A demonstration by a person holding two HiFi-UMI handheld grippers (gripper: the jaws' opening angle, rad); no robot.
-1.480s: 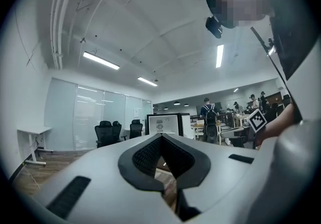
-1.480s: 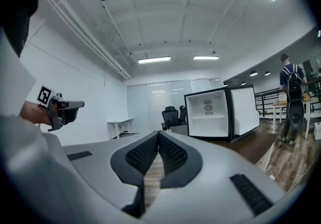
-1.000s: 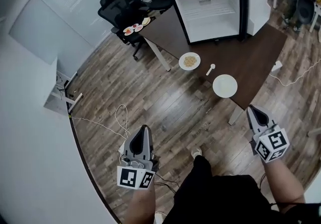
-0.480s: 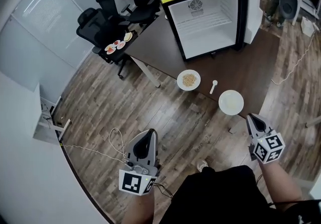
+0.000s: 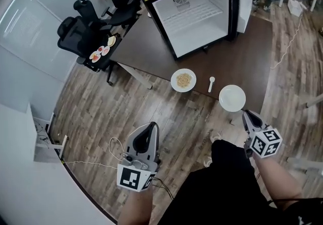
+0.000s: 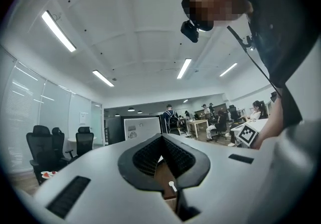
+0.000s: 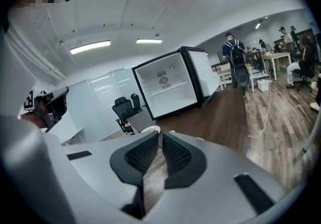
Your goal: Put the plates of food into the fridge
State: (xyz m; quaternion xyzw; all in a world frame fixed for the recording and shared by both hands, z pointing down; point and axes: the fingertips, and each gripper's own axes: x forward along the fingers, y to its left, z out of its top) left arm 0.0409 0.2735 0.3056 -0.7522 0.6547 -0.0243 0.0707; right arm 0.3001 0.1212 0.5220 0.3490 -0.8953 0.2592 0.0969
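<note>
The small black fridge [image 5: 194,14] at the top stood open with no plates inside. The round white plate of brown food [image 5: 183,79] and another white plate [image 5: 232,98] sat mid-frame on the dark tabletop [image 5: 247,62]. My left gripper [image 5: 150,128] and right gripper [image 5: 247,114] had their fingers pressed together, holding nothing.

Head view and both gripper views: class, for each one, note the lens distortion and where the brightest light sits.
Head view: the fisheye lens curves the floor planks and the base of the white wall; the white interior of the open fridge is brightest. Left gripper view: dark round vignette, glowing ceiling strips overhead. Right gripper view: same vignette, room tilted, ceiling strips again brightest.
</note>
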